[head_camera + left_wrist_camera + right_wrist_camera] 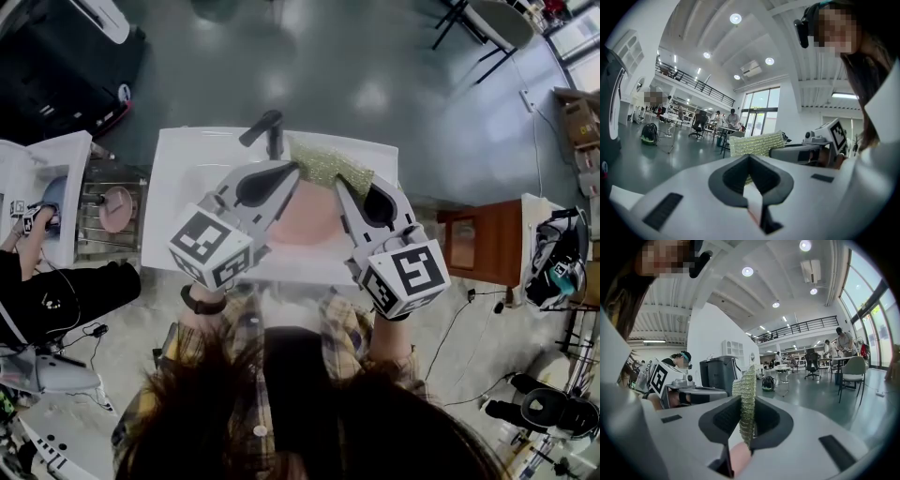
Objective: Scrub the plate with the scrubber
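Note:
A pink plate [309, 217] is held on edge above the white sink basin [187, 183]. My left gripper [281, 176] is shut on the plate's rim, which shows as a thin pale edge [752, 199] between its jaws. My right gripper [345, 187] is shut on a yellow-green mesh scrubber [330, 166], which stands upright between its jaws [746, 404]. The scrubber lies against the plate's far upper edge. The plate [739, 458] shows pink at the bottom of the right gripper view. From the left gripper view, the scrubber [757, 144] and the right gripper [806, 152] lie just ahead.
A dark faucet [267, 131] rises at the basin's far edge, close to the left gripper's tip. A dish rack with a pink plate [117, 208] stands to the left. Another person [37, 281] is at the far left, and a wooden stand [478, 239] at the right.

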Motion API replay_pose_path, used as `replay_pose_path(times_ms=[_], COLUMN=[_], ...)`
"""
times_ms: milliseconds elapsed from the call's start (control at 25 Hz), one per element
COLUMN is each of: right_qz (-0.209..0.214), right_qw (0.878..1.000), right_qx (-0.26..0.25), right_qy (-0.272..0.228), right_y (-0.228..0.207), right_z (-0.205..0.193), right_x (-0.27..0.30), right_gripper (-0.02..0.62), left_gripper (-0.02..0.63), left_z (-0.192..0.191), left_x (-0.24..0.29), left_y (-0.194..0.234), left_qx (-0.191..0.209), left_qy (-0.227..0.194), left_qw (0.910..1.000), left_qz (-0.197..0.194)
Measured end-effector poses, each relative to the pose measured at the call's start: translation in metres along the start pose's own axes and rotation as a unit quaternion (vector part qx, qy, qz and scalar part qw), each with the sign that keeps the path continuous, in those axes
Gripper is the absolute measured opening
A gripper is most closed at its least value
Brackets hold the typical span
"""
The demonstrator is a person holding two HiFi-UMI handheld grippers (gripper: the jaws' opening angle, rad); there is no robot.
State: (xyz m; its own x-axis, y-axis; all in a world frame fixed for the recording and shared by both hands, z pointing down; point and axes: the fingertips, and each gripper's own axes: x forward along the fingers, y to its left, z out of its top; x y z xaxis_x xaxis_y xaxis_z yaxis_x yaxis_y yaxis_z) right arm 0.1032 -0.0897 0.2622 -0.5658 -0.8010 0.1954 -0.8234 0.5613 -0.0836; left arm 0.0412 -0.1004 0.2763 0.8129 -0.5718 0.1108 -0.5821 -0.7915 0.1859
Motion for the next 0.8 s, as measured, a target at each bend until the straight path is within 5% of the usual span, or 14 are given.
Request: replay_pose_path(times_ms=[800], right_qz=[-0.007], right_qw=[1.000], right_qx=[0.007], right_qy=[0.013], right_y=[-0.006], right_z=[-0.013], right_x=[-0.001], right_gripper=[0.074], left_gripper=[0.014], left_z=[-0.001], left_x=[0.002], left_y=[-0.001], left_qx=[0.004], left_qy=[-0.001], left_qw=[1.0000], left_qz=[-0.003])
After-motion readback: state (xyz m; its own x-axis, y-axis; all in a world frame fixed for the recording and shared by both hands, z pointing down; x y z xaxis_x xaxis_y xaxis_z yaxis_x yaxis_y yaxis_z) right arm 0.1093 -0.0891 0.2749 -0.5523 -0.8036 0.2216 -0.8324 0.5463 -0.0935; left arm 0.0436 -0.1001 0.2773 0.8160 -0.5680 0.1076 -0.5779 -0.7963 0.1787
